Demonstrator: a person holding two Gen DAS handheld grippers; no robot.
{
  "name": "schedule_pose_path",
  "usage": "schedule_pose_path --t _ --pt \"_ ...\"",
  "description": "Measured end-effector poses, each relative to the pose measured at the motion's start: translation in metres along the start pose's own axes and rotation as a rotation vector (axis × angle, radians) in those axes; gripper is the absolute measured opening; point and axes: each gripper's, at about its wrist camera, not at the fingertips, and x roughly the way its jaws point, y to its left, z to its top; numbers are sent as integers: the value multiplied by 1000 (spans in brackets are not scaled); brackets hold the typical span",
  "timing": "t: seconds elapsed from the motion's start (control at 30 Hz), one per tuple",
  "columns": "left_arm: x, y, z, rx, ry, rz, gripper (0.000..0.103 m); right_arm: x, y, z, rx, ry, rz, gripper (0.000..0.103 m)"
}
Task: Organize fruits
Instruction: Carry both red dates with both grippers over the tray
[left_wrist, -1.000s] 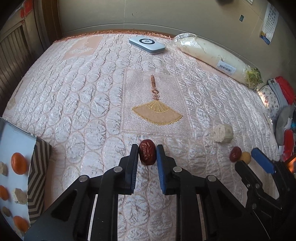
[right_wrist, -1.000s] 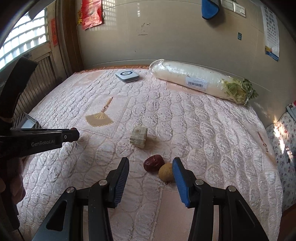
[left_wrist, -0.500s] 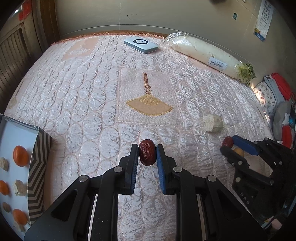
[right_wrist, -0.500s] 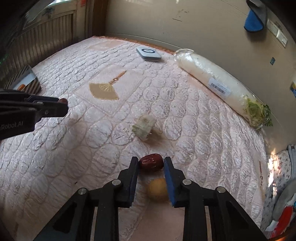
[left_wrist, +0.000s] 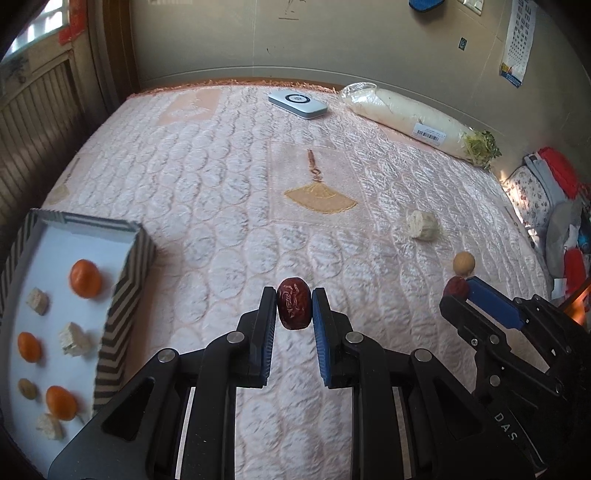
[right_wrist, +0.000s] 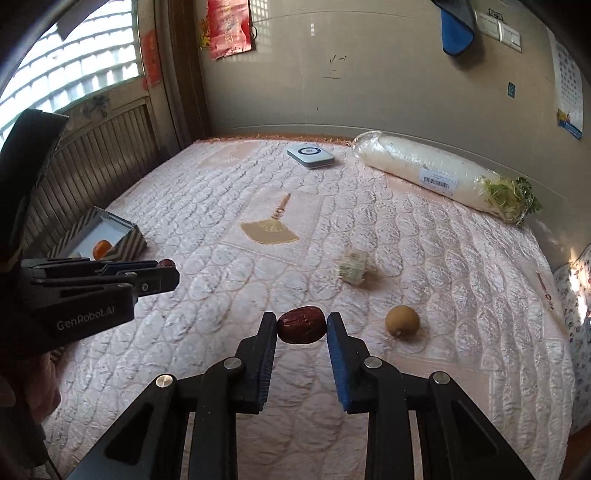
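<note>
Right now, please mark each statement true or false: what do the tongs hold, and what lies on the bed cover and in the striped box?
1. Each of the tongs holds a red date. True: left tongs grip one date, right tongs grip another.
2. The round tan fruit lies in the box. False: it lies on the bed cover.
3. The striped box holds orange fruits. True.
4. The wrapped radish is unwrapped. False: it is in clear plastic.

Right hand-held gripper (right_wrist: 301, 326) clamping a red date (right_wrist: 301, 325), round tan fruit (right_wrist: 402, 320) just beside, on pink quilt (right_wrist: 207, 206)
</note>
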Motion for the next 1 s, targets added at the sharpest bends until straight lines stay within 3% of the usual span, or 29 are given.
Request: schedule_pose_path --t 0.43,0.77,1.0 --pt "-40 55 -45 -16 -99 124 19 -13 75 -9 -34 -48 89 27" --pt "-70 99 -59 -53 -181 222 19 -12 125 -4 -122 -52 137 27" --pt "-79 128 -67 -95 -192 261 19 -8 157 0 -180 -52 171 27"
